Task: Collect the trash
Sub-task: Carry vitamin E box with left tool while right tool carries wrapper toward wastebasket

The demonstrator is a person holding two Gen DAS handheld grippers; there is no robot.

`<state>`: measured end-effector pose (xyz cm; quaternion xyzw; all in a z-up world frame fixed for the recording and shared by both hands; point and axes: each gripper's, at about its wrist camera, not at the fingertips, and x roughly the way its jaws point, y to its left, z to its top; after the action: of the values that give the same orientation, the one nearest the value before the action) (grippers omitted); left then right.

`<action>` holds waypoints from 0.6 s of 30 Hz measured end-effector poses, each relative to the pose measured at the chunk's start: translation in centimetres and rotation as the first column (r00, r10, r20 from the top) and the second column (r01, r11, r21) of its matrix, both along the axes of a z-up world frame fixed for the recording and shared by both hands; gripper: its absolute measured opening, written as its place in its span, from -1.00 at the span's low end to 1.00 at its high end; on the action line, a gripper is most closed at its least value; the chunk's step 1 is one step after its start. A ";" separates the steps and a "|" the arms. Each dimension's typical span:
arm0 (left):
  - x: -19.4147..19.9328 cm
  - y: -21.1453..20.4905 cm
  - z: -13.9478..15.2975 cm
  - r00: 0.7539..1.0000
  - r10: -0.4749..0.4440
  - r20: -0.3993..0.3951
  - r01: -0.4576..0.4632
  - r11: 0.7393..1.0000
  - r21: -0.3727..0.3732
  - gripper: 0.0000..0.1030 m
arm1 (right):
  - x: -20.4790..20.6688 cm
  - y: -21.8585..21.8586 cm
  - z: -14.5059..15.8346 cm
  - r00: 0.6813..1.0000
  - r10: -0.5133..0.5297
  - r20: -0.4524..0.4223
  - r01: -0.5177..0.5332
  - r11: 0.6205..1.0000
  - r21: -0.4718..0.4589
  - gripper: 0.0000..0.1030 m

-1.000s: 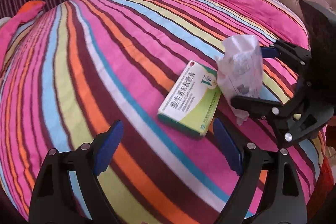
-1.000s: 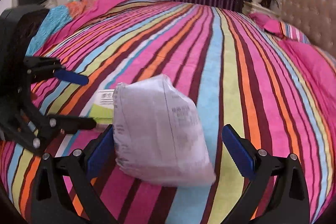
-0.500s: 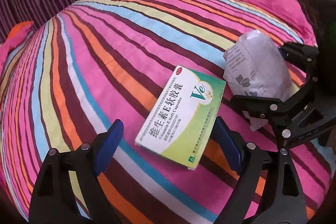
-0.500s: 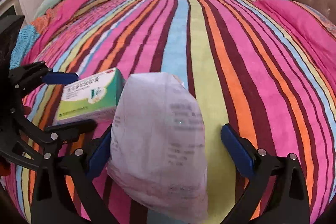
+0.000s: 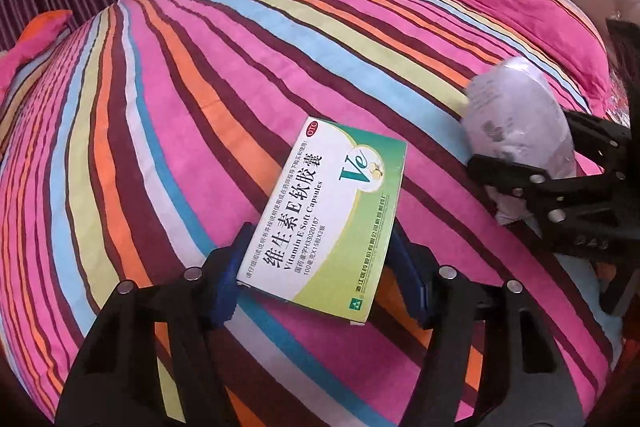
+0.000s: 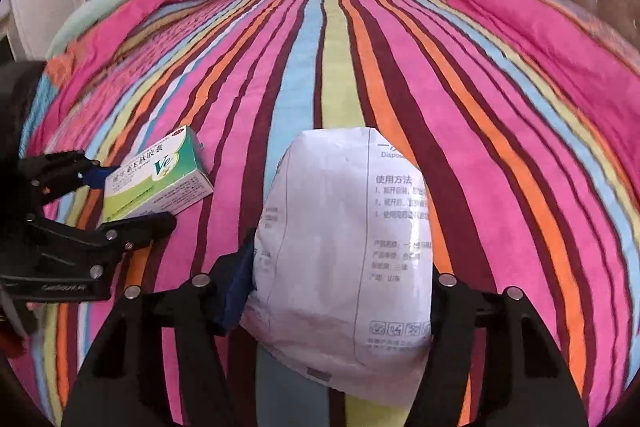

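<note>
The left gripper (image 5: 316,267) has a green and white medicine box (image 5: 328,215) between its blue pads (image 5: 230,279), and its jaws are closing; the pads sit against the box's two long sides at the near end. The box's long axis runs straight ahead from this gripper, so most of it reaches forward past the fingertips, lying on the striped bedcover (image 5: 168,115). To my eye the lift depends on that overhang: held only at the near end, the far end may sag.

The right gripper (image 6: 340,291) is closing as well, on a white printed packet (image 6: 340,227) that stands between its fingers and bulges up ahead of them. Its left pad (image 6: 236,287) presses into the packet's side; the right pad is hidden behind the packet, so contact there cannot be seen.

Each hand is nearest its own piece, and the two grippers are side by side.

The packet's underside is out of sight and its small print is too blurred to read. No bin shows in either view.
</note>
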<state>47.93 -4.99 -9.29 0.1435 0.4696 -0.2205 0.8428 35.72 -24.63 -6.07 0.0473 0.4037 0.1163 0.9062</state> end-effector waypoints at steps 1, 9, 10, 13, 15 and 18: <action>-0.1 0.0 0.0 1.000 0.015 0.000 -0.015 1.000 -0.003 0.23 | -0.2 -0.1 0.0 1.000 -0.002 0.000 0.002 1.000 -0.002 0.13; -4.3 1.2 1.2 0.994 0.105 -0.006 -0.106 0.991 -0.086 0.23 | -4.2 -0.6 0.5 0.998 -0.052 -0.032 0.053 0.998 0.042 0.12; -5.0 1.4 1.4 0.994 0.114 -0.006 -0.114 0.989 -0.090 0.23 | -4.9 -0.6 0.5 0.998 -0.056 -0.039 0.057 0.997 0.048 0.12; -8.1 1.8 2.1 0.989 0.150 -0.012 -0.150 0.982 -0.116 0.23 | -7.2 -0.3 0.6 0.997 -0.055 -0.055 0.058 0.996 0.068 0.12; -10.7 2.2 2.5 0.984 0.175 -0.024 -0.177 0.974 -0.140 0.23 | -8.8 -0.1 0.8 0.996 -0.051 -0.068 0.057 0.994 0.089 0.12; -14.5 2.3 2.8 0.980 0.198 -0.031 -0.200 0.967 -0.156 0.23 | -11.6 0.7 1.1 0.997 -0.033 -0.070 0.041 0.994 0.106 0.12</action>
<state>33.45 -2.65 -6.53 0.0265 0.4688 -0.1725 0.8659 24.16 -23.95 -4.97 0.1073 0.4265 0.1192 0.8901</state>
